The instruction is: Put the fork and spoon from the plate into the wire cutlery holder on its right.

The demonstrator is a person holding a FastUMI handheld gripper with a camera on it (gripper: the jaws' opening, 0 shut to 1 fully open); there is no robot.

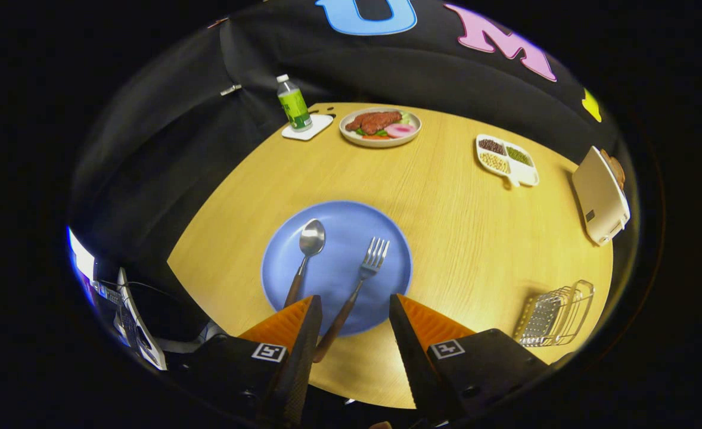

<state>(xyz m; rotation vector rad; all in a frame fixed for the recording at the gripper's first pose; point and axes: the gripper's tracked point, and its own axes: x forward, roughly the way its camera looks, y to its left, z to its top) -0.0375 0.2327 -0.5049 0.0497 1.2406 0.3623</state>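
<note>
Claw [354, 310] gapes astride fork [357, 285] handle, untouching.

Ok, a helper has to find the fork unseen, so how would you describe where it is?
On the table, find the blue plate just ahead of the open gripper. Two wooden-handled utensils lie on it. The fork is the right one, with tines, its handle running back between the fingers; the spoon has a round bowl.

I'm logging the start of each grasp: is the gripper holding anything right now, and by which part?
Nothing is held. The gripper is open, and the fork lies on the blue plate with its wooden handle between the fingers, untouched.
</note>
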